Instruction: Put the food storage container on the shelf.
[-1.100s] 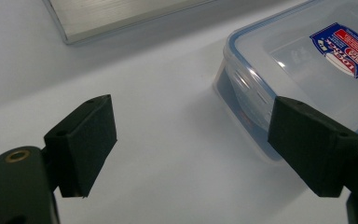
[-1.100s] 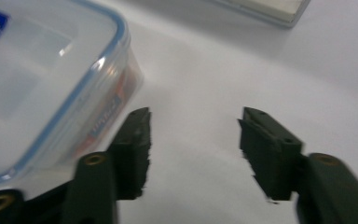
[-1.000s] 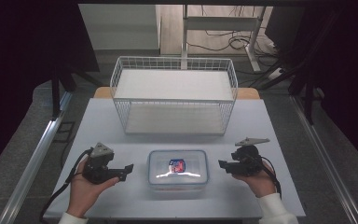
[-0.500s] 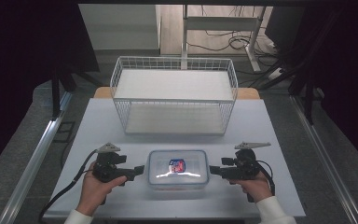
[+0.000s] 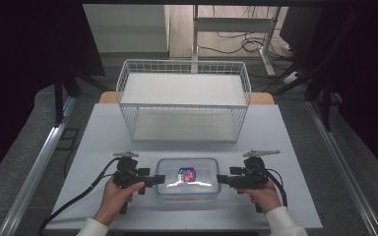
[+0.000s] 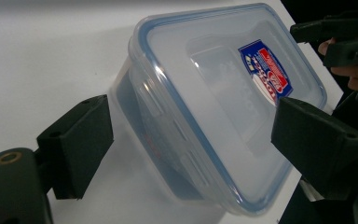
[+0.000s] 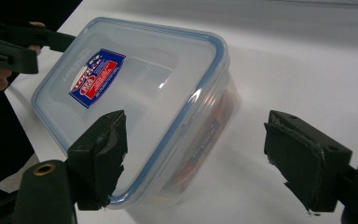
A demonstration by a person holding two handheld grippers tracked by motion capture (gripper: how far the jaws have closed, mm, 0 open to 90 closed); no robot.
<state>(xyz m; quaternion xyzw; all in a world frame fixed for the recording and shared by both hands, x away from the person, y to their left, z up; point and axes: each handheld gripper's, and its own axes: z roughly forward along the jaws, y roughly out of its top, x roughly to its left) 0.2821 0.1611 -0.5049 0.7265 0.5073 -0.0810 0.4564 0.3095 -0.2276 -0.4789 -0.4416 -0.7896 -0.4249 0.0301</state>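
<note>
Lidded box (image 5: 187,175) on desk (image 5: 103,132), contents unclear; basket (image 5: 184,101) behind holds nothing. Left tool (image 5: 156,179) and right tool (image 5: 220,179), both wide open and gripping nothing, have closed in on the box ends.

white wire basket (image 5: 184,101) | far side of table (image 5: 108,132) (pale top) | grey floor (image 5: 24,132) around

Clear container (image 5: 187,176) with blue-rimmed lid, red-and-blue label (image 5: 187,173); white wire basket (image 5: 184,101).
</note>
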